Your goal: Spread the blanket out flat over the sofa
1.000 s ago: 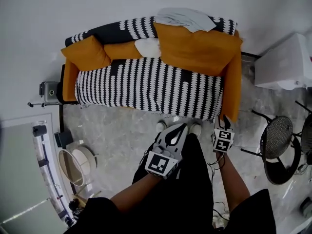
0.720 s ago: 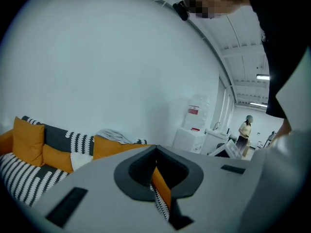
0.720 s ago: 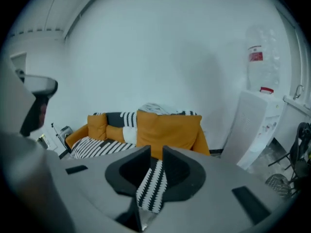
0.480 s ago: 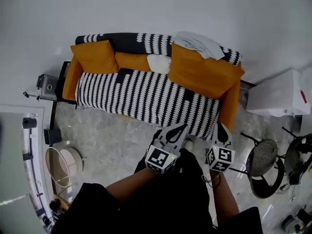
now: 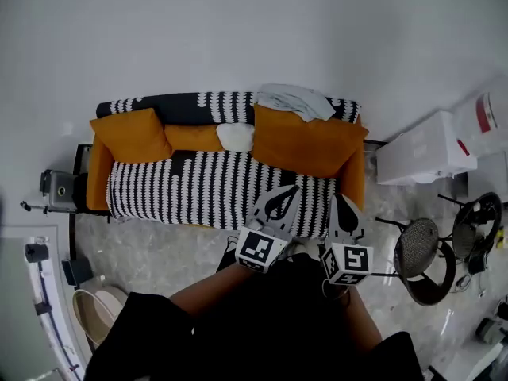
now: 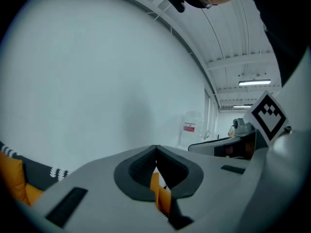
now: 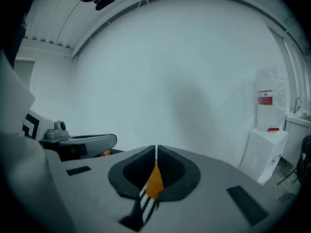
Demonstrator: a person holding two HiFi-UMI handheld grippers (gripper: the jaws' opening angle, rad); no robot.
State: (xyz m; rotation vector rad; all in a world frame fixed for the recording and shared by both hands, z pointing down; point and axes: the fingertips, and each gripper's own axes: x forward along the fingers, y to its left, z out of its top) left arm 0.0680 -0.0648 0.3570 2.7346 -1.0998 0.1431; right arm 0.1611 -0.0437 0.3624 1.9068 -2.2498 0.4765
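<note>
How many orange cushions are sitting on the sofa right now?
2: a small orange cushion at the sofa's left end, a larger one at its right end. The blanket may hide more.

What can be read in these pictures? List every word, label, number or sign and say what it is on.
No text is legible.
Red label on the clear bottle atop the white cabinet: too blurred to read.
Red-and-white sign in the left gripper view: too small to read.
Red patch on a white unit in the head view: unreadable.
</note>
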